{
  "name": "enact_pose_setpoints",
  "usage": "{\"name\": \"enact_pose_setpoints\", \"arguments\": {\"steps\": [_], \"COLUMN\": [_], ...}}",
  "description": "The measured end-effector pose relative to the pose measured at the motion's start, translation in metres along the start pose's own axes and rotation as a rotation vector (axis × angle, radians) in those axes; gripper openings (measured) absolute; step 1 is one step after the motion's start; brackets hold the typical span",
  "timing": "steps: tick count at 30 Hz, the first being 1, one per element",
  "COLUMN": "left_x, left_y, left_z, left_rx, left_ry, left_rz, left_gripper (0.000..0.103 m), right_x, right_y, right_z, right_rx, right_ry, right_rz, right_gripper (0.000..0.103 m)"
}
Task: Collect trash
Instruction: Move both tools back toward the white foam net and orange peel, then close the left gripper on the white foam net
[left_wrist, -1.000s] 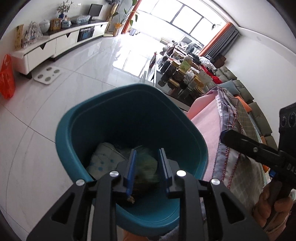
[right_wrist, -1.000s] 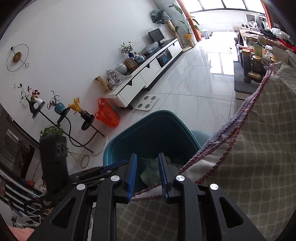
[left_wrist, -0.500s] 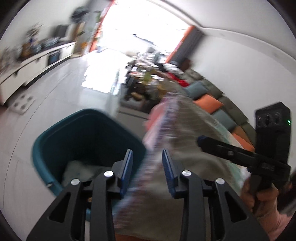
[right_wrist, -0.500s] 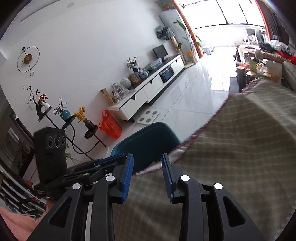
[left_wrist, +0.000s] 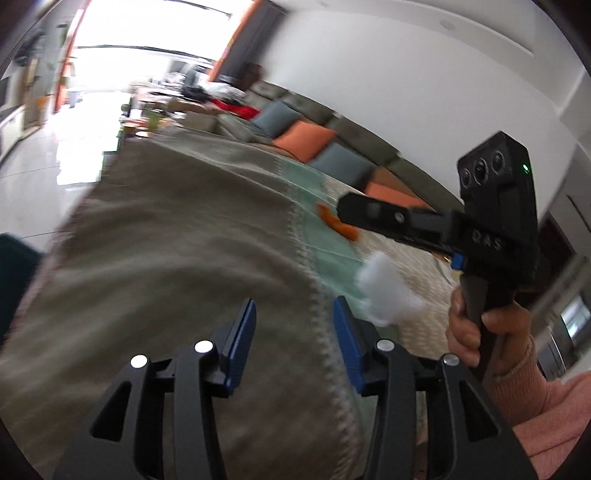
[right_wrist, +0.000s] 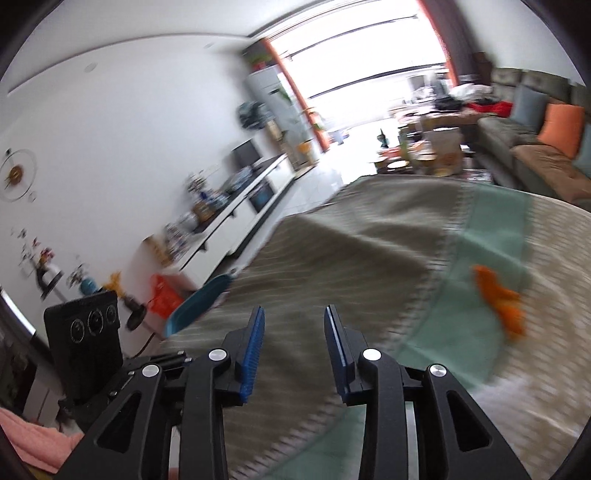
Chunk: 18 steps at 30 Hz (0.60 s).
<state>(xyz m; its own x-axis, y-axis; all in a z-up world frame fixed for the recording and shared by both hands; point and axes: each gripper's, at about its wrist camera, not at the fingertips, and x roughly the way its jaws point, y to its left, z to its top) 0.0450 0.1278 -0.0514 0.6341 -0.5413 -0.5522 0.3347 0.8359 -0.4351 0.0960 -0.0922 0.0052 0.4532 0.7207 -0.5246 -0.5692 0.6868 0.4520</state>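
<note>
- While both grippers hover over the beige-and-green woven blanket (left_wrist: 177, 236), trash is left to collect.
- Left gripper (left_wrist: 293, 338): blue-padded jaws apart, holding nothing; a crumpled white tissue wad (left_wrist: 386, 291) lies just ahead to its right.
- Right gripper (right_wrist: 293, 341): jaws apart, empty; orange peel scraps (right_wrist: 498, 295) sit ahead to its right.
- A teal plastic bin (right_wrist: 197, 304) shows off to its left, contents hidden.

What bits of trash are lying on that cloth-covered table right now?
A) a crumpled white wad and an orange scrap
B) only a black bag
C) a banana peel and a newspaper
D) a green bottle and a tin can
A: the left wrist view shows a white wad and an orange scrap on the tablecloth; both grippers are open and empty.
</note>
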Motion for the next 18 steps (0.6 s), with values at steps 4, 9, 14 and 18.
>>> {"name": "enact_pose_setpoints", "arguments": {"steps": [4,9,14,18], "left_x": [0.027,0.056,0.078,0.094], "left_y": [-0.021,-0.034,-0.042,-0.048], "left_z": [0.001,0.0,0.002,0.007], "left_rx": [0.04,0.054,0.05,0.046], "left_ry": [0.045,0.095,0.124,0.148], "left_rz": [-0.045,-0.074,-0.1,-0.118], "left_gripper": [0.056,0.057,0.057,0.057], "right_x": [-0.021,-0.032,-0.038,-0.043], "right_y": [-0.021,-0.043,-0.059,-0.072], "right_z": [-0.005,-0.01,-0.013,-0.017], "right_rx": [0.052,0.098,0.125,0.138], "right_ry": [-0.04,-0.062,-0.072,-0.08], "right_rz": [-0.051,-0.081,-0.098,-0.106], "right_gripper": [0.035,0.035,0.035,0.035]}}
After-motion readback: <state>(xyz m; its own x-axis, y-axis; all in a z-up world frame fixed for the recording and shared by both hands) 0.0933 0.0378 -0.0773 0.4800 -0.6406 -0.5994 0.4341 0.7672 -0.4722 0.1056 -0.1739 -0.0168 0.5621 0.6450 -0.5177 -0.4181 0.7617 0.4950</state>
